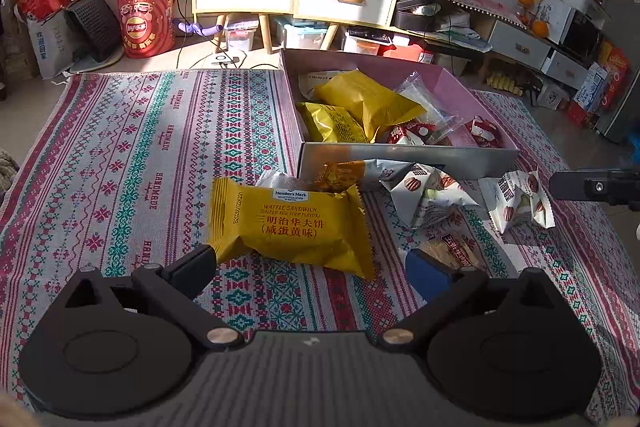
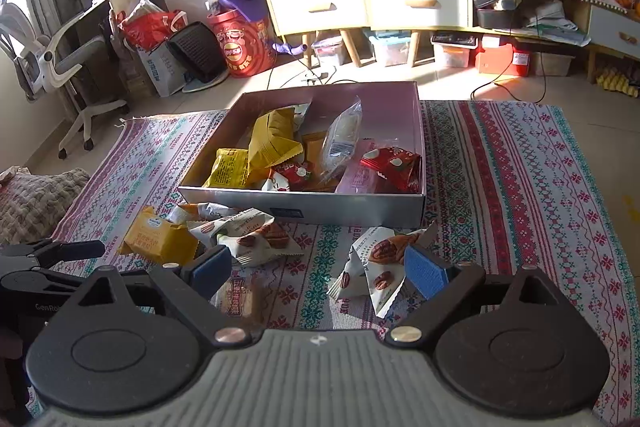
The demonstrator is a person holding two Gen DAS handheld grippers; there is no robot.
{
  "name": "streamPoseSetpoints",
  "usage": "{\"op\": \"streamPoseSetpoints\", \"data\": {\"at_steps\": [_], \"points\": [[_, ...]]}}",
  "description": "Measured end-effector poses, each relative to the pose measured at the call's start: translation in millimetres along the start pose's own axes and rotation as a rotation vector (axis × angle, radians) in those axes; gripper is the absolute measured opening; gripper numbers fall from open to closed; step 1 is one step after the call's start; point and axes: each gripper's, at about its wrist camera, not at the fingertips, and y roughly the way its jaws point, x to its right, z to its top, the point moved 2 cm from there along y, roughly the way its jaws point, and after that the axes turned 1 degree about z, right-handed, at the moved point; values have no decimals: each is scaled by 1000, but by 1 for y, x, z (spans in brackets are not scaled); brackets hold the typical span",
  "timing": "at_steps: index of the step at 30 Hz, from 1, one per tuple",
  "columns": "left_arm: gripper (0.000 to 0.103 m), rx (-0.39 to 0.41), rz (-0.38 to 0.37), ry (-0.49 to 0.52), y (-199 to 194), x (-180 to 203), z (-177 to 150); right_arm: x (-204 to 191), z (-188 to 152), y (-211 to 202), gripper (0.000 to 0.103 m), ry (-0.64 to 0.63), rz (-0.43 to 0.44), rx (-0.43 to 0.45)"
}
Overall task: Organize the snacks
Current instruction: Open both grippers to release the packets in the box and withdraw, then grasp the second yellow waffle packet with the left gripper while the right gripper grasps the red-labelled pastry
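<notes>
Left claw (image 1: 316, 261) nearest, fingers spread wide, nothing gripped; its left finger (image 1: 196, 265) touches or overlaps the corner of a yellow waffle pack (image 1: 294, 223), though contact is hard to confirm. Pack lies flat on the woven cloth (image 1: 120, 155), just short of the box (image 1: 400, 163). Right claw (image 2: 320, 267) likewise released, straddling a pecan pack (image 2: 376, 263) and a small biscuit sachet (image 2: 240, 297). Beyond these: a second pecan pack (image 2: 252, 233) and crumpled wrappers against the box's near wall. Box holds more yellow packs (image 2: 276, 139), a clear bag (image 2: 342, 137) and red sweets (image 2: 394, 163). Judgement: waffle pack looks light, air-puffed, slick foil, contents brittle. It would likely slide or pop if squeezed across the belly; better taken by a crimped end seam or pinched gently across the short side. Pecan packs look soft and crinkly, easy by a seam. Several snacks remain outside the box, so sorting looks partway. Far back: shelves, fan, red drum.
</notes>
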Motion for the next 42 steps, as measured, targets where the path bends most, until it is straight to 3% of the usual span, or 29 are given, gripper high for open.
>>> {"op": "streamPoseSetpoints", "data": {"at_steps": [12,18,27,34,42], "points": [[103,47,35,69,17,-8,-15,-31,-21,11,93,-128,14,26],[103,70,26,-30,19,-13,-4,-44,-32,19,93,-211,6,9],[103,69,111,-286,29,-19,22,-58,-34,27,93,-238,2,-9],[103,24,242,-298,44,-13,26,-61,-35,38,93,-249,-5,-32],[100,-35,180,-275,31,-17,17,-61,-39,44,93,-263,-23,-58]]}}
